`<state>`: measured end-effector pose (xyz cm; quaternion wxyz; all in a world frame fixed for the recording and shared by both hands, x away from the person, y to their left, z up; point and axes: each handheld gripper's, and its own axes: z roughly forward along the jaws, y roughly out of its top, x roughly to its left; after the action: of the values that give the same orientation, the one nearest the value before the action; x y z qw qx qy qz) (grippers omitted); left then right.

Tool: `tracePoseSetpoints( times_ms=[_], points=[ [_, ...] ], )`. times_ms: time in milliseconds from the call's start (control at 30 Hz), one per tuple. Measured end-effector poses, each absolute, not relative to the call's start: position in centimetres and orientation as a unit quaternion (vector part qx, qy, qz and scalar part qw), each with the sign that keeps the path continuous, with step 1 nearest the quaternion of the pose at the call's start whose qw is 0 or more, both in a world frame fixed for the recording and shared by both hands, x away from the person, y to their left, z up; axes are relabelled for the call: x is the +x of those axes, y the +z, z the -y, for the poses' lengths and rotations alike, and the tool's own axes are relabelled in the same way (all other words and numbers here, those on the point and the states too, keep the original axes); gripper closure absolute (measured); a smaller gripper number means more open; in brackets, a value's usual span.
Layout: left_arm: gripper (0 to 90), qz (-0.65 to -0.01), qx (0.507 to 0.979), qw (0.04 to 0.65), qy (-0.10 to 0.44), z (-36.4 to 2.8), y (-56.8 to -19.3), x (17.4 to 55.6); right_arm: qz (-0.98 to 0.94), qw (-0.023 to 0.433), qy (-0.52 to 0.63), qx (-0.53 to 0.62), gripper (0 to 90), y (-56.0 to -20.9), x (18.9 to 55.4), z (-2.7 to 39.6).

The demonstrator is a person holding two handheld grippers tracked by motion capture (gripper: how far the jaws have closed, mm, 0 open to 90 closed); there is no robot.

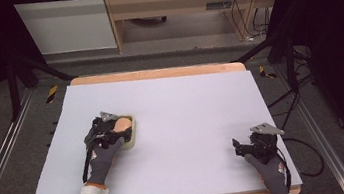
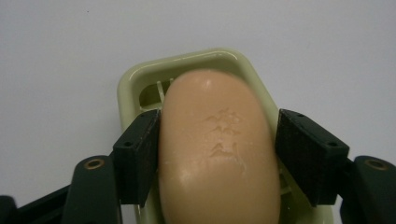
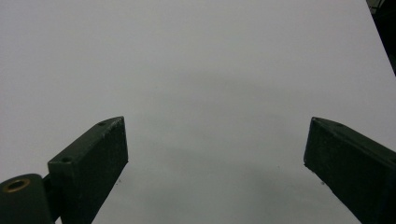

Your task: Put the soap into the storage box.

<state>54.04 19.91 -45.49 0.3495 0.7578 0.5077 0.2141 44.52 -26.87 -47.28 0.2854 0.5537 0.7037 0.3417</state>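
High view first: broad pale mat (image 1: 178, 121) over a wooden table (image 1: 157, 73), spanning nearly the whole top. Toward the person's left, left gripper (image 1: 120, 132) gripped in a gloved hand (image 1: 101, 159), jaws reaching over a pale green soap dish (image 1: 131, 135) flat on the mat. Well apart, toward the near right corner, right gripper (image 1: 237, 148) in the other gloved hand (image 1: 269, 172), low over bare mat. Left gripper view next: soap dish (image 2: 140, 79) with rounded corners and a slotted floor, far rim beyond the jaw tips, near end passing beneath and between the jaws. Peach-coloured bar of soap (image 2: 217, 149) lying lengthwise in the dish, squarely between the two black jaws of the left gripper (image 2: 217, 140), rounded far end past the tips, near end running back toward the bottom edge. Jaws spread to about the bar's width: left-hand pad flush against the bar's side, right-hand pad just beside the other side, contact there impossible to tell. Faint embossed mark on the bar's upper face, midway between the pads. Right gripper view last: right gripper (image 3: 215, 142) with jaws spread wide over plain mat (image 3: 210, 70).
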Motion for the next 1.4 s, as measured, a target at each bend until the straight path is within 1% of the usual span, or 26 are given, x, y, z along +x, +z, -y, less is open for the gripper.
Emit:
tracePoseSetpoints(
  times_ms=[267, 533, 700, 833, 1133, 1400],
  points=[
    [29.0, -0.505, 0.744, 0.379, 0.218, -20.3, -44.1, 53.1, -0.702, 0.287, 0.342, 0.554, 6.6, -47.2, 44.5, 26.9],
    [27.5, -0.490, 0.742, 0.405, 0.213, -21.0, -42.9, 51.6, -0.700, 0.292, 0.342, 0.555, 6.5, -47.2, 44.4, 27.1],
    [23.7, -0.479, 0.745, 0.413, 0.212, -21.6, -42.6, 50.5, -0.697, 0.293, 0.341, 0.559, 6.5, -47.2, 44.4, 27.3],
    [23.1, -0.481, 0.741, 0.415, 0.217, -22.3, -42.5, 49.7, -0.697, 0.291, 0.340, 0.561, 6.4, -47.2, 44.4, 27.5],
    [20.3, -0.479, 0.752, 0.400, 0.214, -24.0, -43.8, 47.6, -0.698, 0.297, 0.326, 0.564, 5.9, -47.3, 44.3, 27.7],
    [18.6, -0.488, 0.752, 0.390, 0.213, -25.6, -45.4, 46.2, -0.703, 0.304, 0.308, 0.564, 5.7, -47.5, 44.2, 28.2]
  ],
)
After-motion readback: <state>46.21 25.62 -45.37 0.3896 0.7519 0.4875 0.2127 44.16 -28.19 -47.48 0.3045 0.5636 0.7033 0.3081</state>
